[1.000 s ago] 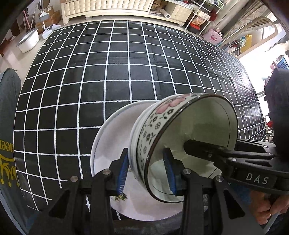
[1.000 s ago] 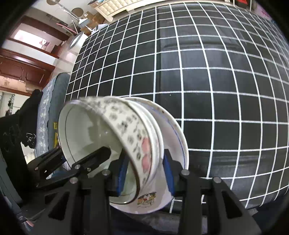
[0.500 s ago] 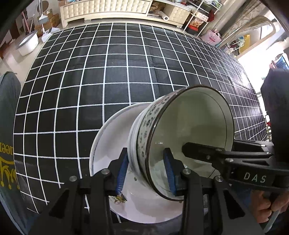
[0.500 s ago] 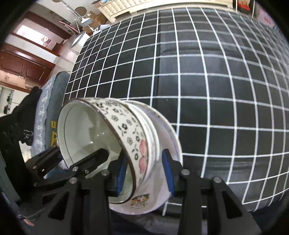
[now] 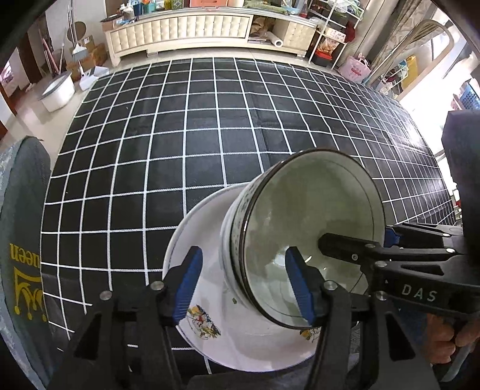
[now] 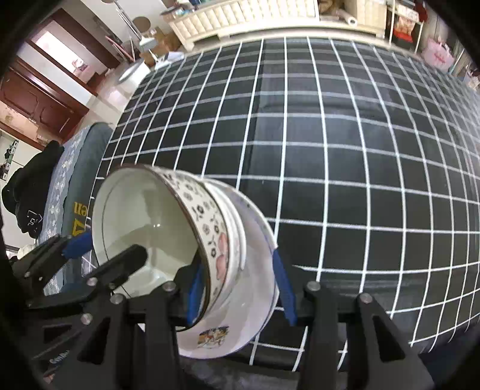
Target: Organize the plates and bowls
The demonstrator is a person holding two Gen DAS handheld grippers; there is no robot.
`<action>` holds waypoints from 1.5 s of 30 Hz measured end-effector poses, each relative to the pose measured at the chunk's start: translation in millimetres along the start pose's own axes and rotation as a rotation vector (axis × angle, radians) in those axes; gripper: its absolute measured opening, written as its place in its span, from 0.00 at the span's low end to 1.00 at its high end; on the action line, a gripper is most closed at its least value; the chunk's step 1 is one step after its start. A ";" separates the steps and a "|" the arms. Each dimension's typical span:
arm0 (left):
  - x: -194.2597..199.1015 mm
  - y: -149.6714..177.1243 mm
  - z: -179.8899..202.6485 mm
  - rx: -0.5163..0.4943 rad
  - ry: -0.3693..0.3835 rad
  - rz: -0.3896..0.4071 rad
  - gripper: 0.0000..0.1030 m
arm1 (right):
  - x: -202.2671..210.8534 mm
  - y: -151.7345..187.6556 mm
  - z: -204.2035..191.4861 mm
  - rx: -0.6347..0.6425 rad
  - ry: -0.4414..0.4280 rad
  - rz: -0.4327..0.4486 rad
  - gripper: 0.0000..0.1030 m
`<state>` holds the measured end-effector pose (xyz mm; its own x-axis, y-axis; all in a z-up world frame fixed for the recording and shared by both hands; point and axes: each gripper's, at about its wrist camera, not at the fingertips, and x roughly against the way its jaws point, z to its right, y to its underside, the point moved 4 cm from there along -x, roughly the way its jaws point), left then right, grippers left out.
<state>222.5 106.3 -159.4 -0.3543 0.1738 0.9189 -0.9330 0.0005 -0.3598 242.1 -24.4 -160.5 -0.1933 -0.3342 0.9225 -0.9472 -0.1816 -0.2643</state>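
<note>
A flower-patterned bowl (image 5: 309,234) is nested in a second bowl, and both stand on a white plate (image 5: 207,303) with cartoon prints, all near the front edge of the black grid tablecloth. My left gripper (image 5: 244,285) is open, its blue pads (image 5: 189,285) either side of the bowl wall without touching it. My right gripper (image 6: 240,288) is open too, straddling the bowls (image 6: 207,228) and the plate rim (image 6: 255,288). Each gripper shows in the other's view, with a finger inside the bowl.
The grid tablecloth (image 5: 210,135) stretches far ahead. A grey chair back (image 5: 21,240) with yellow lettering stands at the left edge. A cream cabinet (image 5: 195,27) and shelves lie beyond the table.
Both grippers have opened wider and let go of the bowl and plate. The stack has come down onto the table.
</note>
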 end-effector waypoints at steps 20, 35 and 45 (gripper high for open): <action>98.9 6.3 56.9 -0.087 -0.158 0.353 0.53 | 132.7 27.0 18.7 0.070 0.141 0.465 0.51; 180.2 50.5 107.0 -0.111 -0.160 0.696 0.85 | 217.5 91.9 16.2 0.210 0.367 0.814 0.95; 196.8 98.4 121.4 -0.102 -0.166 0.733 1.00 | 226.1 144.7 29.4 0.180 0.371 0.819 1.00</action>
<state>53.3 21.0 5.7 -0.8939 0.0140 0.4480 -0.4473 0.0342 -0.8937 68.9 -153.4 1.5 -0.8861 -0.1092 0.4504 -0.4297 -0.1707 -0.8867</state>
